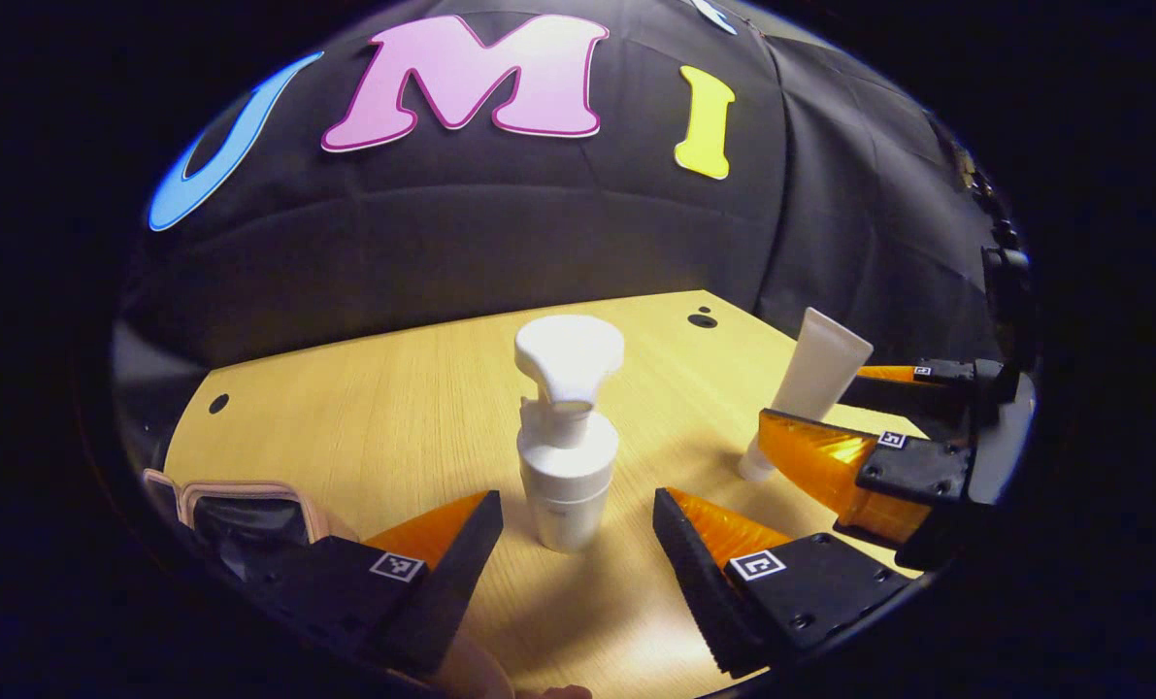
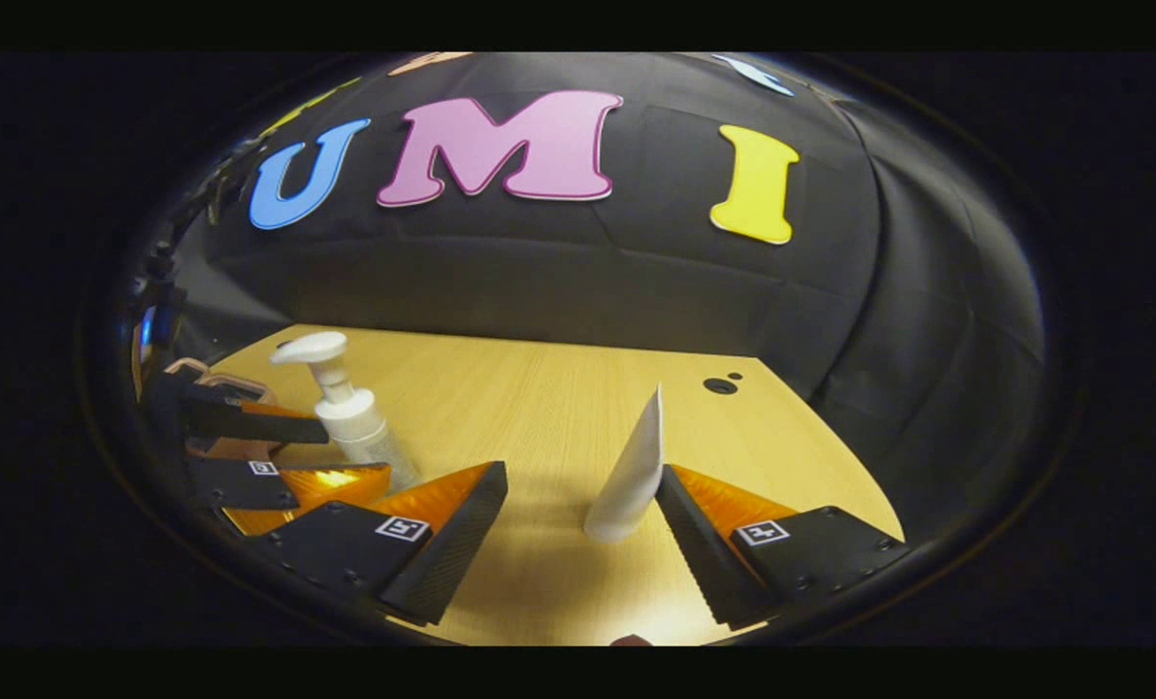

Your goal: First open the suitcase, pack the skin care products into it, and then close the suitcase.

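A white pump bottle stands upright on the wooden table, between the fingers of my left gripper. That gripper is open, with a gap on each side of the bottle. To its right a white tube stands on its cap, and my right gripper is around it. In the right gripper view the tube stands inside my open right gripper, close against the right finger and apart from the left one. The pump bottle and left gripper show at the left.
A pink-rimmed suitcase with a dark inside lies at the table's left edge, just behind my left finger; it also appears as the suitcase behind the left gripper. Small holes mark the table's far right corner. Black cloth walls stand behind.
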`<state>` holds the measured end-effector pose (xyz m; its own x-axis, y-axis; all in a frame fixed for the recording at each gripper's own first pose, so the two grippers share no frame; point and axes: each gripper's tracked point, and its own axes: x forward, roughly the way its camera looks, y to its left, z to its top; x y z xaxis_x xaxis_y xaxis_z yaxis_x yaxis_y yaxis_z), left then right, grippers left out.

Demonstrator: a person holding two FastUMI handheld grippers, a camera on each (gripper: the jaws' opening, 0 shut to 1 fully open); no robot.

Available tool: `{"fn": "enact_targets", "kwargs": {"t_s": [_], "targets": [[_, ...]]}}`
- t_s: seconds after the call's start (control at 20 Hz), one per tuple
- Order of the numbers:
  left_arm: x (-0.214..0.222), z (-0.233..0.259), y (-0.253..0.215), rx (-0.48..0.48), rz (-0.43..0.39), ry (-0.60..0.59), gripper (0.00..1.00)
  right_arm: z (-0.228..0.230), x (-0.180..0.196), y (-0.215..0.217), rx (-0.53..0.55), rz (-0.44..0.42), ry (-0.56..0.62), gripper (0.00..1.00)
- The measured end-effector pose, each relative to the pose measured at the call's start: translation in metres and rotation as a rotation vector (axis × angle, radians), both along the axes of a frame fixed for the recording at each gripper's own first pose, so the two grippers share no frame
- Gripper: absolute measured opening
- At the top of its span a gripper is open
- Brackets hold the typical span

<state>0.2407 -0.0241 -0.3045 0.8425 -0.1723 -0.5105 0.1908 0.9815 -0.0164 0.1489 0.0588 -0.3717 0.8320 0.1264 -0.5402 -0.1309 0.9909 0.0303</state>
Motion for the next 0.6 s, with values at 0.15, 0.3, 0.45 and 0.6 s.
{"fn": "enact_targets", "kwargs": {"t_s": [0.15, 0.3, 0.45, 0.6], "targets": [[0.024, -0.015, -0.001, 0.018, 0.019, 0.007, 0.99, -0.018, 0.018, -0.005, 0.011, -0.017, 0.004, 0.98], [0.037, -0.024, -0.01, 0.025, 0.004, 0.011, 0.98, -0.034, 0.03, -0.009, 0.01, -0.03, 0.011, 0.96], [0.033, -0.023, -0.005, 0.044, 0.034, 0.061, 0.59, -0.039, 0.032, -0.018, 0.005, -0.048, 0.034, 0.5], [0.016, 0.004, 0.007, 0.014, 0.048, 0.072, 0.55, -0.021, 0.021, -0.019, 0.05, -0.06, 0.051, 0.29]]}}
